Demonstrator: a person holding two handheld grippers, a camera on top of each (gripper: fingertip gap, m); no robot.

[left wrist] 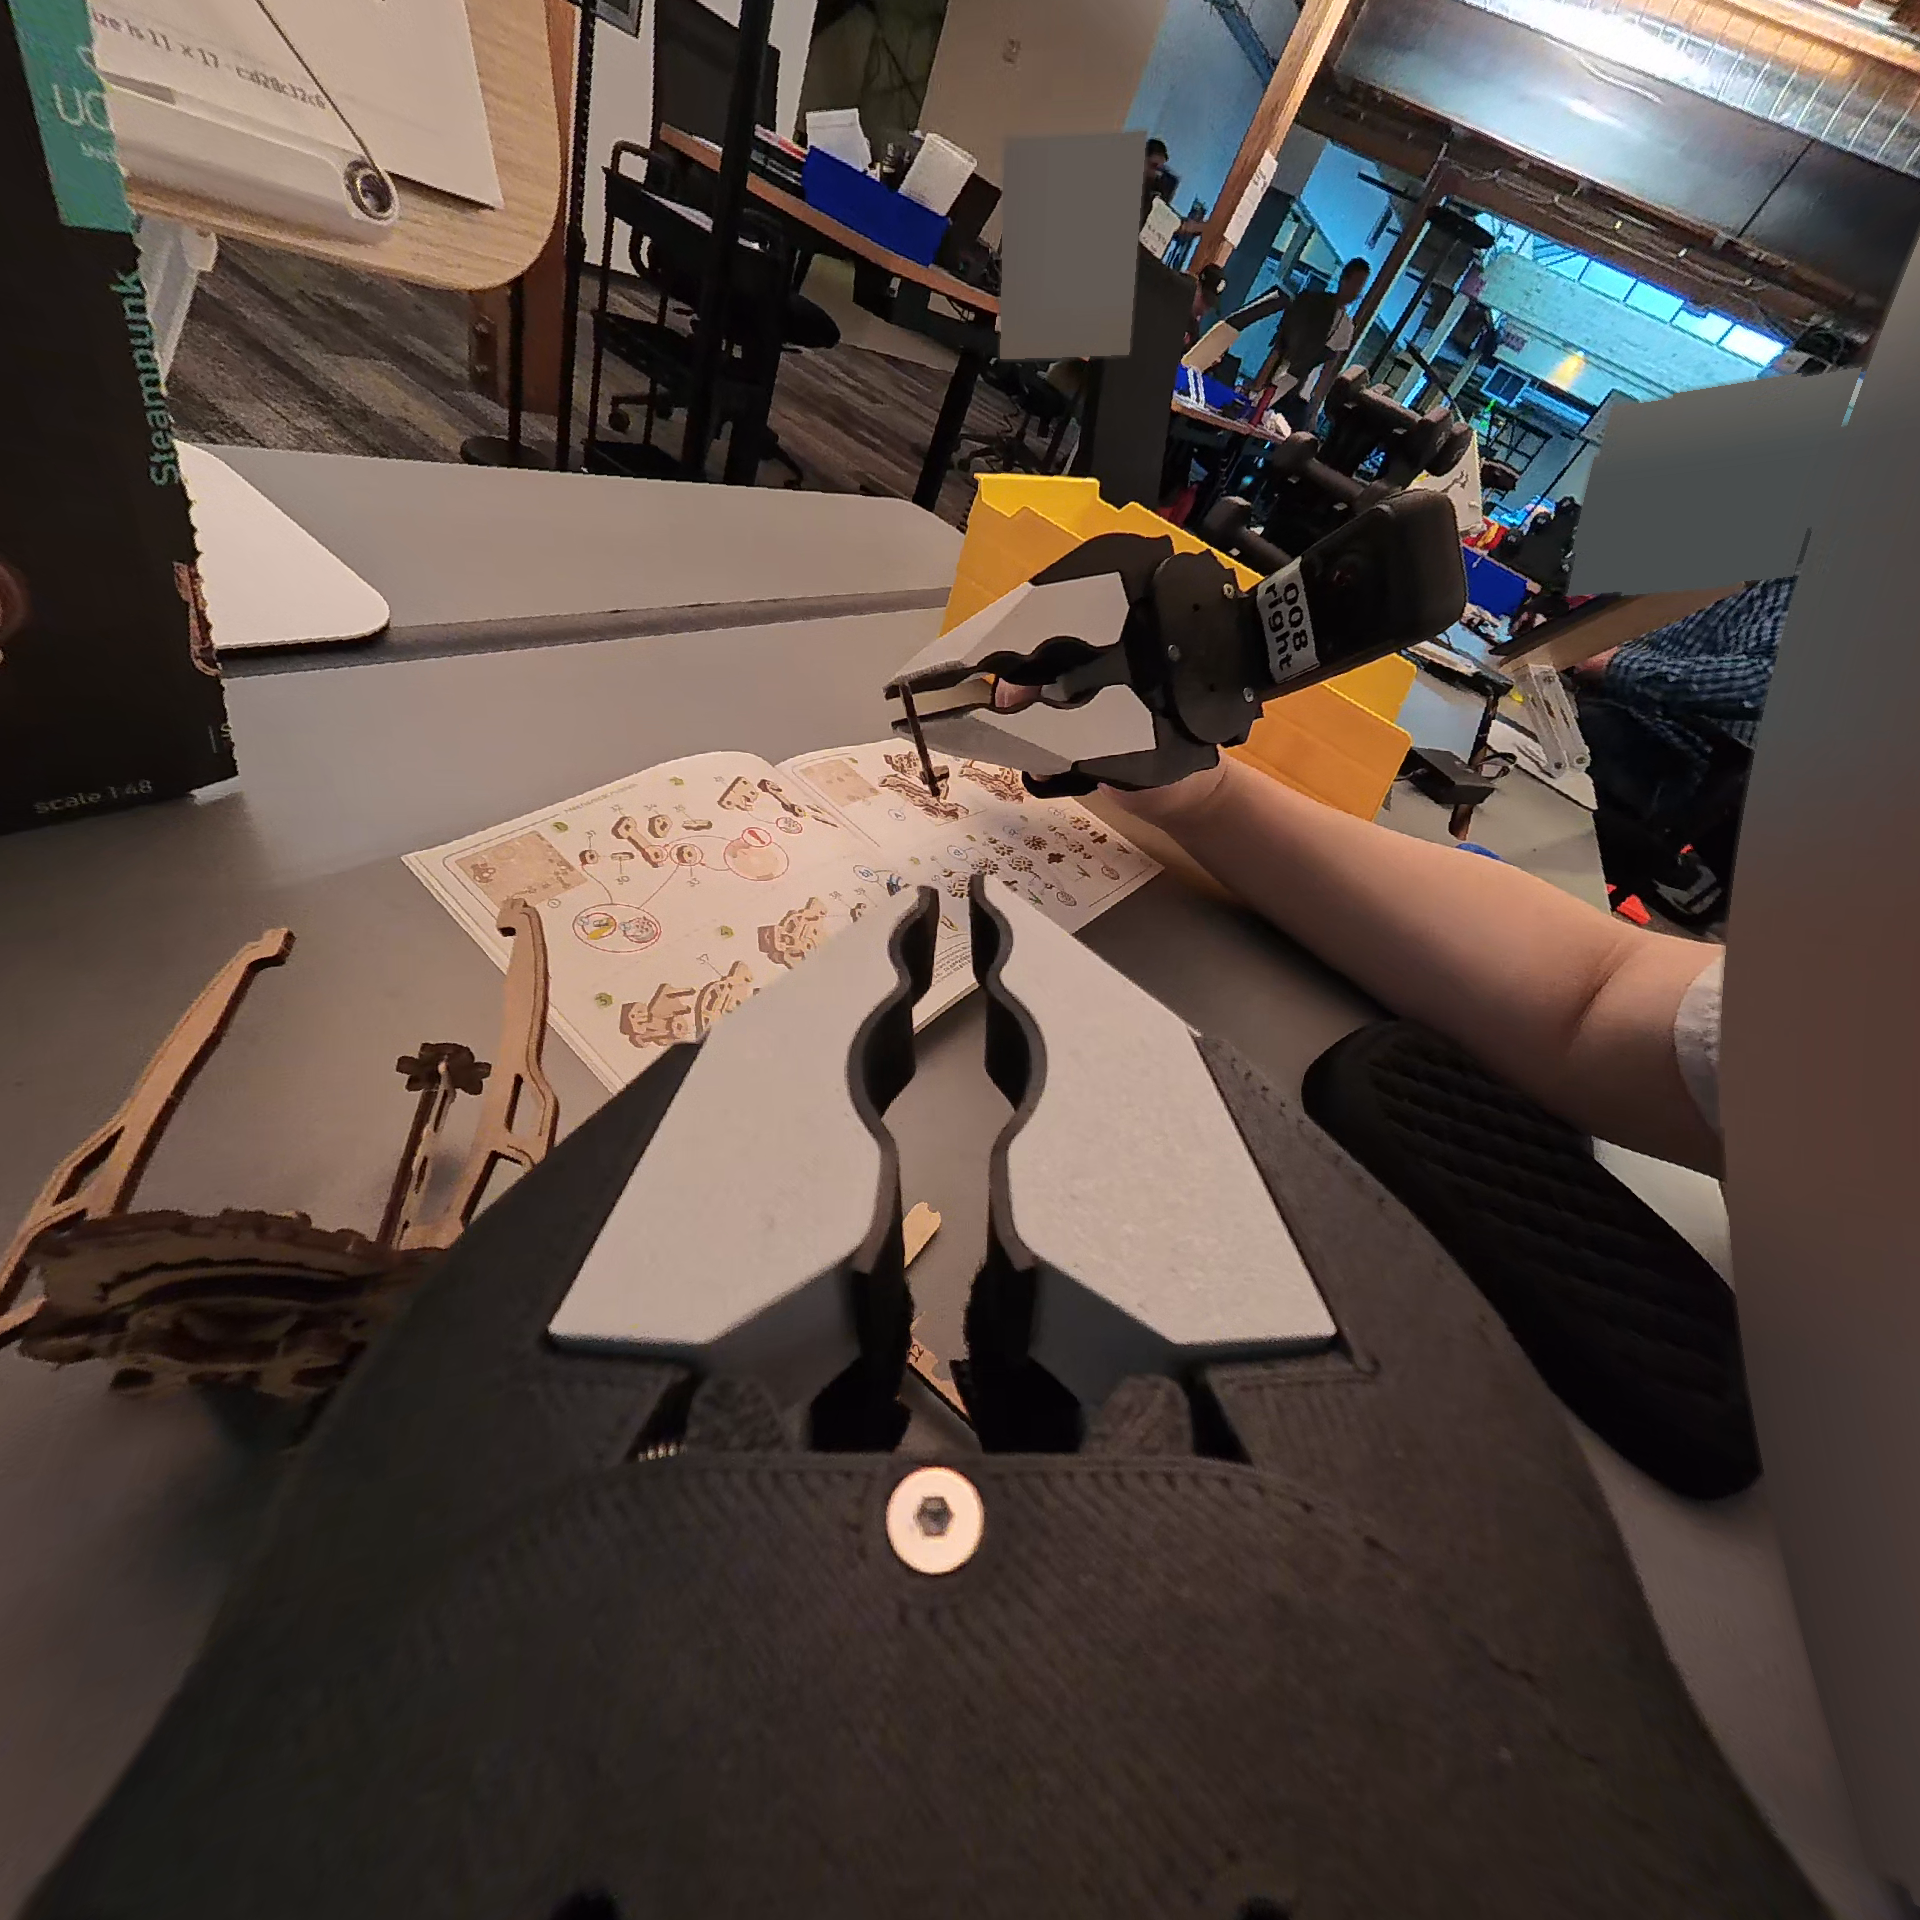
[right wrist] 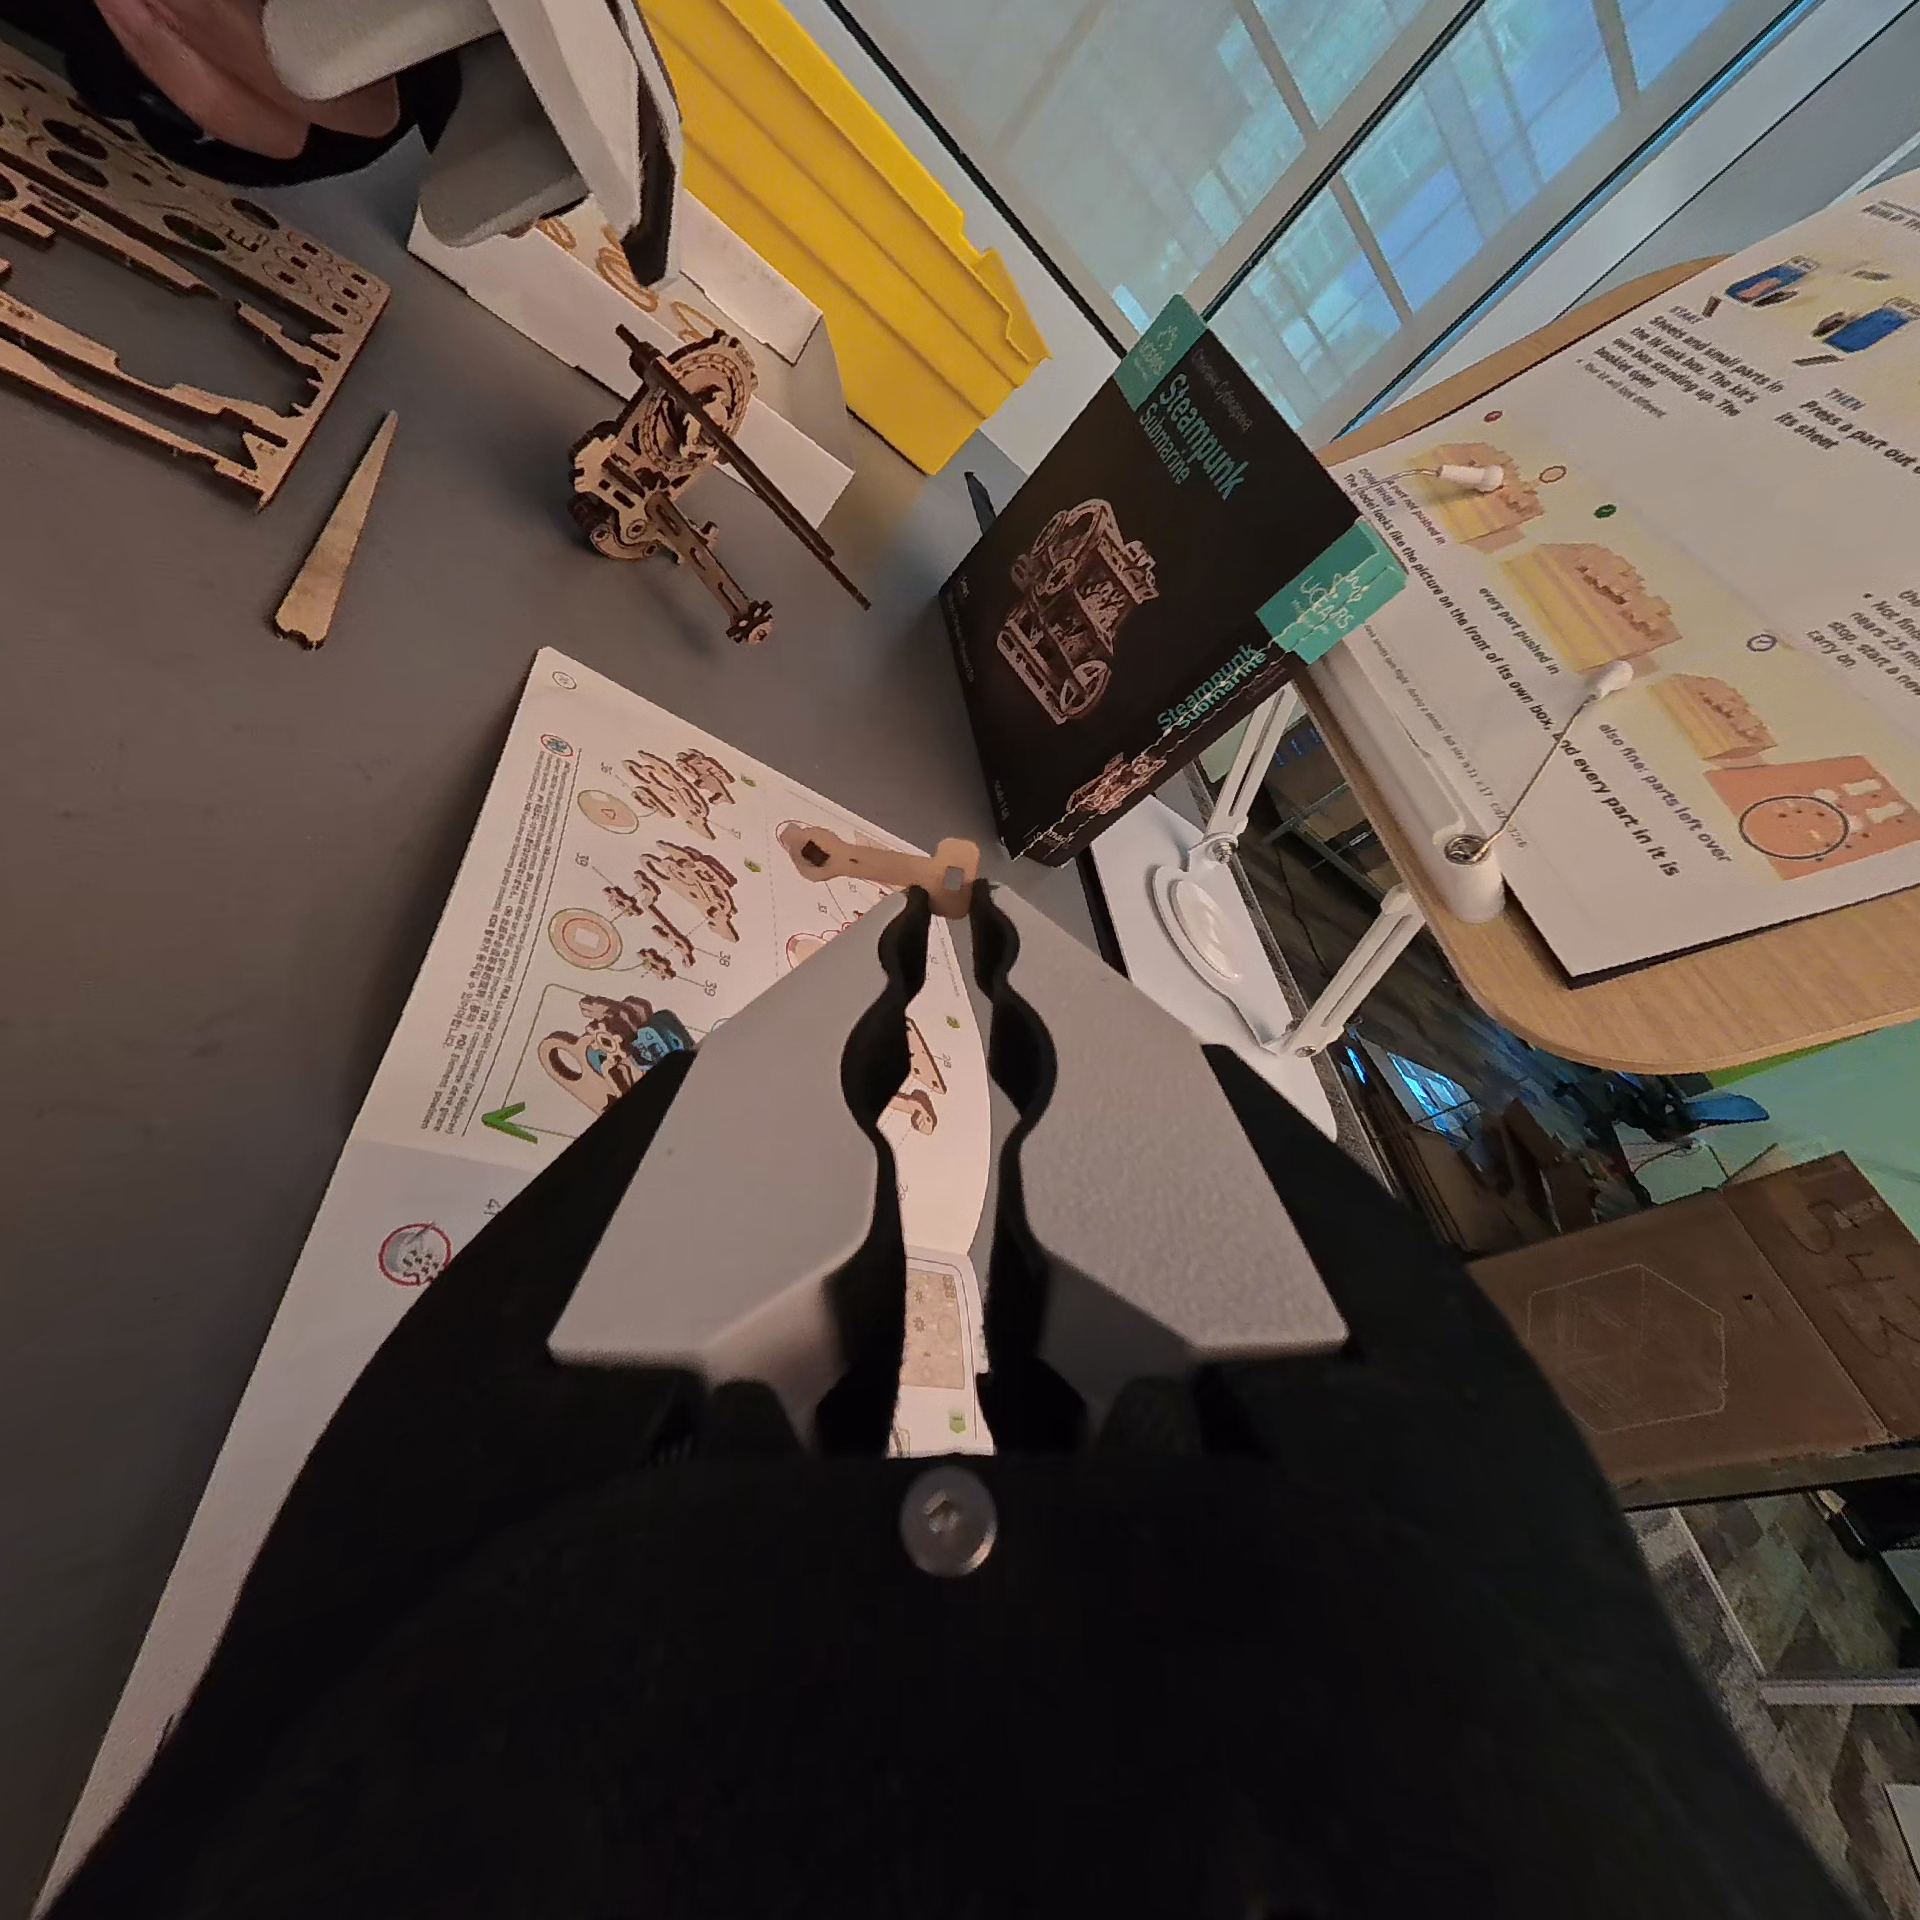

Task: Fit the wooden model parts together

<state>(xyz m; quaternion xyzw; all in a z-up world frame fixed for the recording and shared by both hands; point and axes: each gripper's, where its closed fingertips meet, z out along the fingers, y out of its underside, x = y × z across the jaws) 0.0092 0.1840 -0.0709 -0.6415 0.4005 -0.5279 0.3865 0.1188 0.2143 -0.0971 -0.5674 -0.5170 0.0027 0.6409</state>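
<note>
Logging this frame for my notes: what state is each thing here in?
Right gripper: shut on a wooden link, held above the table.
Left gripper: nearly shut, holding nothing visible.
Booklet: open, flat.
Model: partly built, standing.
Box: upright.
Sheet: parts punched out.

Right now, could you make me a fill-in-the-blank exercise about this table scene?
1. The right tongs grip a small ___ part.
2. Below them, an instruction booklet lies ___ on the table.
3. The bin behind the half-built model is ___.

Missing words: wooden; open; yellow.
</note>
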